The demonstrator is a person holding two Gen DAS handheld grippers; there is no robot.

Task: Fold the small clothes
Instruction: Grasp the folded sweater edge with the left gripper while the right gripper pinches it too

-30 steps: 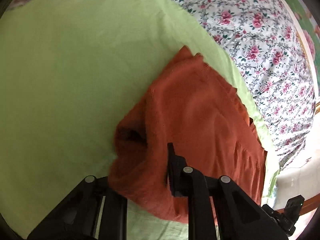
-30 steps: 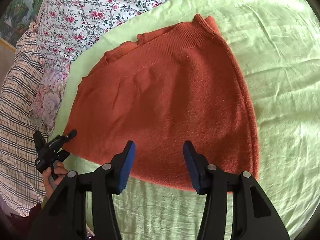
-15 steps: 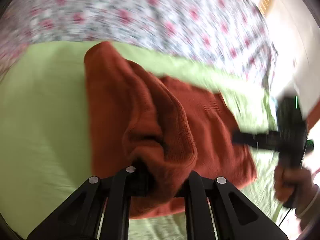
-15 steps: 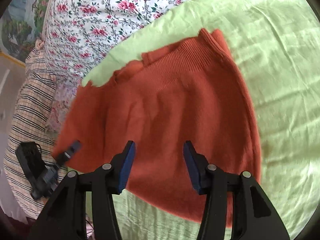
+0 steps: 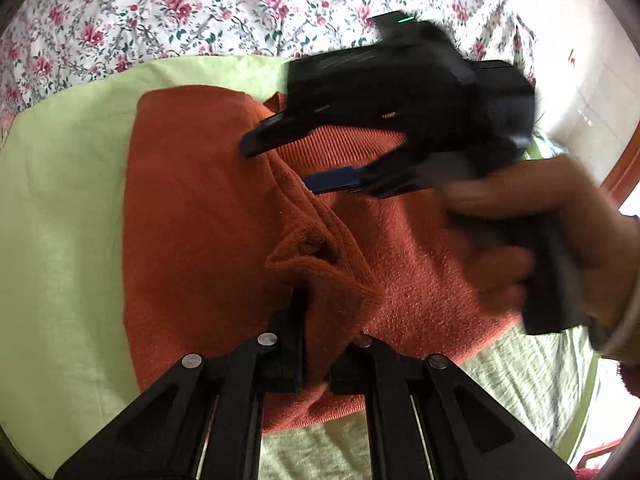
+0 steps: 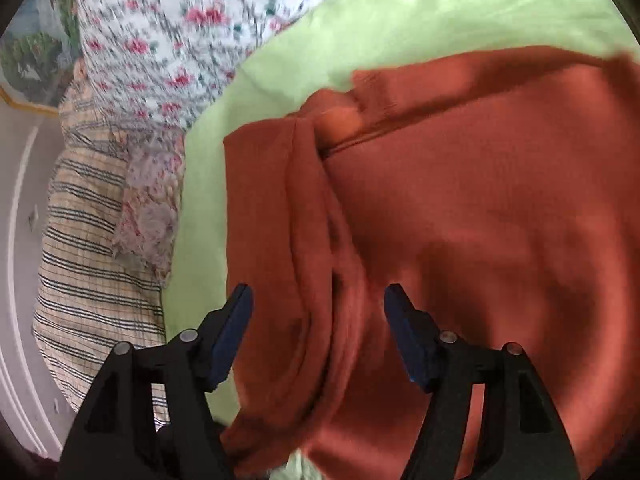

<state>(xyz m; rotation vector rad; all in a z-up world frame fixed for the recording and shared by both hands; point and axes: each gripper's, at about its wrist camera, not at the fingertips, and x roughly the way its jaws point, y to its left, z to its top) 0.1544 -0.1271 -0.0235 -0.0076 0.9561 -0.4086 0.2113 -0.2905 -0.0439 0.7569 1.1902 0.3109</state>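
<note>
My left tongs [image 5: 316, 364] are closed on a bunched fold of the sweater [image 5: 200, 220], the knit pinched between both fingers and rising from them in a small puckered ridge. The sweater, rust-orange, lies on the green sheet [image 5: 60, 220] that covers the bed; in the left wrist view it fills the middle, with its ribbed band [image 5: 344, 148] at the far side and a folded-over layer on the left half. My right tongs [image 6: 318, 320] stand wide, holding nothing, hovering just above the sweater [image 6: 480, 220] with a long doubled edge of it running between the blue pads [image 6: 228, 336]; whether the pads touch the cloth I cannot tell. In the left wrist view the right tongs [image 5: 296, 160] reach in from the right over the ribbed band, fingers spread, with my right hand [image 5: 552, 240] gripping the handle, both blurred. Beyond the sheet at the far side lies a floral cover [image 5: 200, 12], white with pink roses. In the right wrist view the floral cover [image 6: 180, 40] is far left, blurred, and a checked cloth [image 6: 88, 240] with dark stripes lies at the left beside the sheet [image 6: 440, 12].
</note>
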